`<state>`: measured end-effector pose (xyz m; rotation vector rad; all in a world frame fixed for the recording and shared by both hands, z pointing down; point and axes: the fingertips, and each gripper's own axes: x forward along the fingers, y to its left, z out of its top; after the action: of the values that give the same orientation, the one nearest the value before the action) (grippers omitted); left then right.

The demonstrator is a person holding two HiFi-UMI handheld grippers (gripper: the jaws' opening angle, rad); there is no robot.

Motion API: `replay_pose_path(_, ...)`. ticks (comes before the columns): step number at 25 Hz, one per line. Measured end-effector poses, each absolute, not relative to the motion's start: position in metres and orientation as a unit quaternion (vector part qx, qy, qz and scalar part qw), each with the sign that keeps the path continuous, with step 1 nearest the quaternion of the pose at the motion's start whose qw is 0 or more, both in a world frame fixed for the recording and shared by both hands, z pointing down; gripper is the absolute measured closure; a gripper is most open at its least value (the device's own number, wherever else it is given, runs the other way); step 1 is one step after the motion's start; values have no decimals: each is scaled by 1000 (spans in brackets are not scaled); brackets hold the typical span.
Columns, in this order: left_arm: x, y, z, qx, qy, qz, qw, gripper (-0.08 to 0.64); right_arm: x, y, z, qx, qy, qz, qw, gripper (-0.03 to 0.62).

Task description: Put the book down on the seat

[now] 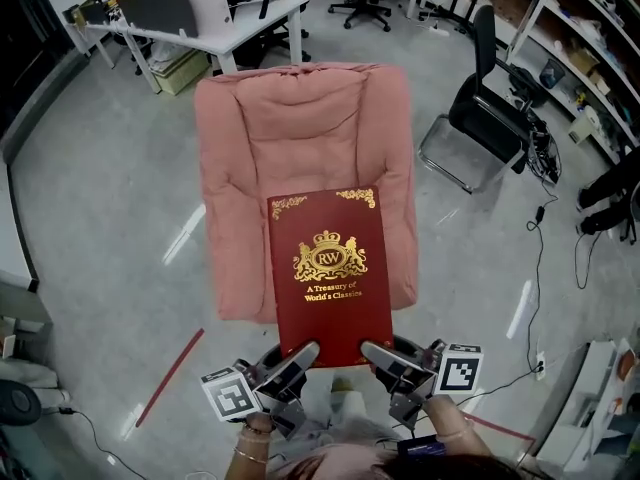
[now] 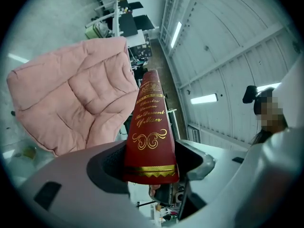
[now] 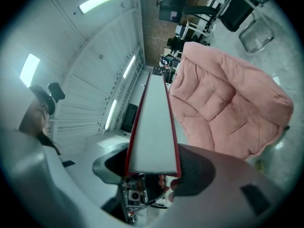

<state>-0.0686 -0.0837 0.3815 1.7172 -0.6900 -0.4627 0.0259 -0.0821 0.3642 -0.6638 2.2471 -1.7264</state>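
Above the chair's point(image 1: 300, 138) seat, the red book point(image 1: 330, 268) lies flat with its gold-printed cover up and its far half over the cushion. Its near edge sticks out past the chair's front, toward the person. The left gripper point(image 1: 298, 356) clamps that near edge at the spine corner and the right gripper point(image 1: 380, 353) clamps it at the page-edge corner. A grip at both corners probably keeps so wide a book level and stops it twisting as it goes onto the seat.

In the left gripper view the jaws press on the two covers, with the gilt spine point(image 2: 149, 141) running away between them toward the chair point(image 2: 71, 99). The right gripper view shows the same grip on the white page block point(image 3: 153, 132), with the chair point(image 3: 228, 108) beyond and to one side.

From the head view the book covers the seat's front, so the gap between book and cushion cannot be read; I judge it not yet set down. Each gripper's lower jaw sits under the book there. The person's hands are cut off by the bottom edge.
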Motion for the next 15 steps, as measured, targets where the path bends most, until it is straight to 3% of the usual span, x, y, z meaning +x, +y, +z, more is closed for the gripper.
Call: replay_pose_path(15,-102,-153,432,724,-281,-177,604,279,-11,-149,414,-238,753,-607,91,334)
